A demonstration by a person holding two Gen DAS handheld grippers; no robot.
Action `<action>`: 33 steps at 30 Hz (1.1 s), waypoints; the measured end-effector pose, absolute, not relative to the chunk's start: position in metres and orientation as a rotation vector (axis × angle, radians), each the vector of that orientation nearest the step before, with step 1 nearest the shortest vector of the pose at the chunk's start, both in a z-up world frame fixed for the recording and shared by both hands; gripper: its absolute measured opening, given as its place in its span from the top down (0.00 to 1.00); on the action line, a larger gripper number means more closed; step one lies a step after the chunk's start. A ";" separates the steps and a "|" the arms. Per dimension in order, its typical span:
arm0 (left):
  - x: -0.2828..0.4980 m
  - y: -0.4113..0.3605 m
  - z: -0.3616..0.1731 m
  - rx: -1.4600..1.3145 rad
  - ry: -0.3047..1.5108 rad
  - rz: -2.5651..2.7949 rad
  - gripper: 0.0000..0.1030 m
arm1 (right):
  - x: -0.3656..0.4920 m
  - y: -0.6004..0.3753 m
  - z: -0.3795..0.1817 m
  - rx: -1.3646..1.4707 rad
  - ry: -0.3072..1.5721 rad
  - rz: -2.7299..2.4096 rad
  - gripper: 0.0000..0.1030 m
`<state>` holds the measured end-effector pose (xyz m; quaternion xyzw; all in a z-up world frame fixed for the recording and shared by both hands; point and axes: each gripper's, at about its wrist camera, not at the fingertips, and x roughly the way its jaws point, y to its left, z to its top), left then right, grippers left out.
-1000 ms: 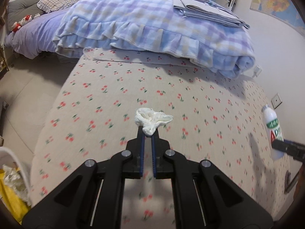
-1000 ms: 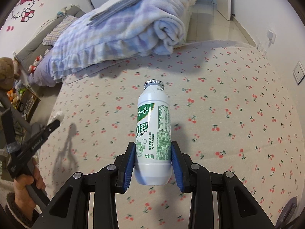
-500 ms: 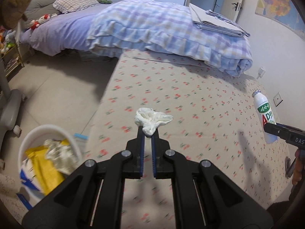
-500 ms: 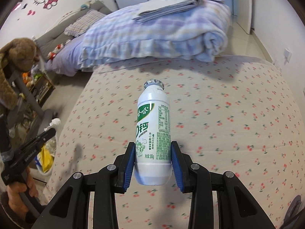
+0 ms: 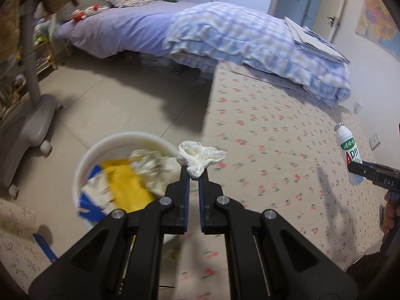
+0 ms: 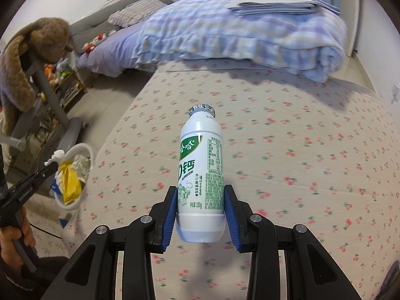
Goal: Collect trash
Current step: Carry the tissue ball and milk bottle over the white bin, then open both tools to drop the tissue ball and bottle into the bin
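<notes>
Two pieces of trash are mid-carry: the left gripper point(image 5: 193, 173) pinches a crumpled white tissue point(image 5: 200, 156) just right of the round white plastic bin point(image 5: 82, 160), needing leftward travel before release, while the right gripper's point(image 6: 200, 212) fingers clamp a small white plastic drink bottle point(image 6: 201, 175) above the bed.

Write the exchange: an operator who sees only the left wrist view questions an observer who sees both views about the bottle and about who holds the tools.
Operator: My left gripper pinches the tissue. How is the bottle held?
Observer: The right gripper clamps it low on its body, one blue pad on each side, cap pointing away.
Operator: What holds my left gripper?
Observer: A bare hand wraps its handle, at the left edge of the right wrist view.
</notes>
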<state>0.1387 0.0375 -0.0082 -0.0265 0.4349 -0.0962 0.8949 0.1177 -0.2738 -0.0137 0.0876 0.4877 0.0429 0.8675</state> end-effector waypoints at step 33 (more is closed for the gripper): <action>0.150 0.141 -0.025 -0.221 1.087 -0.044 0.41 | 0.179 -0.022 -0.049 0.068 1.068 0.505 0.64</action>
